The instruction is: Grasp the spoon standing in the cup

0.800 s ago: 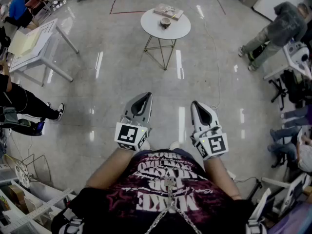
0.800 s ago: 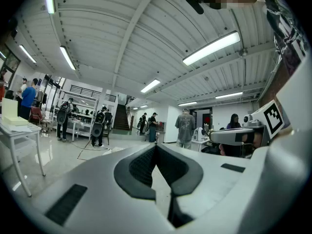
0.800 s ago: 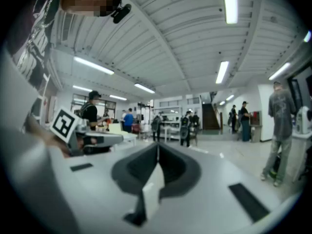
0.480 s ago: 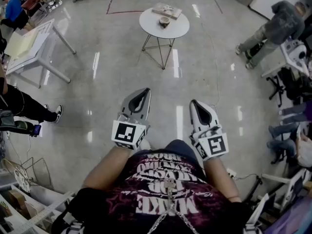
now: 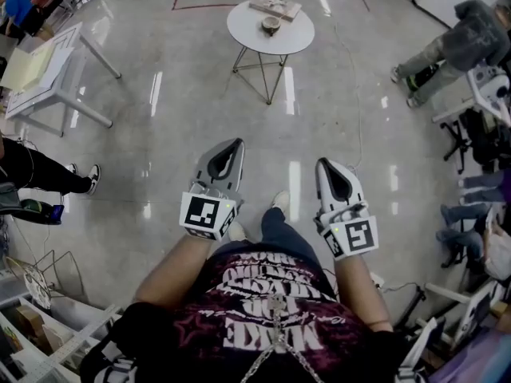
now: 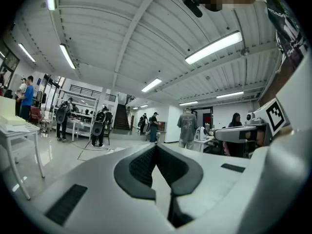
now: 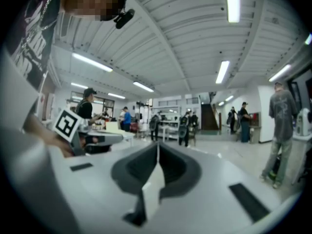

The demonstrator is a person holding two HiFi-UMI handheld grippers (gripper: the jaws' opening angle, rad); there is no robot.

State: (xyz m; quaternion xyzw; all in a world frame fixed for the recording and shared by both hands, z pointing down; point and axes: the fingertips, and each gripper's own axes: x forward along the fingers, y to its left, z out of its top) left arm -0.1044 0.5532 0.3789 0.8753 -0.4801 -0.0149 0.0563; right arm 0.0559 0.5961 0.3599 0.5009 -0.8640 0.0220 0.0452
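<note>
Well ahead on the round table (image 5: 247,38), the cup (image 5: 271,25) is being approached, its spoon too small to discern. Left gripper (image 5: 234,144) and right gripper (image 5: 326,164) are being held with jaws together, empty; opening one is needed next.

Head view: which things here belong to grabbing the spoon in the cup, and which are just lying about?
For the job: cup on the round table, its spoon too small to make out; left tongs and right tongs, both shut and empty.
Lying about: flat book-like item beside the cup; white desk at the left.
</note>
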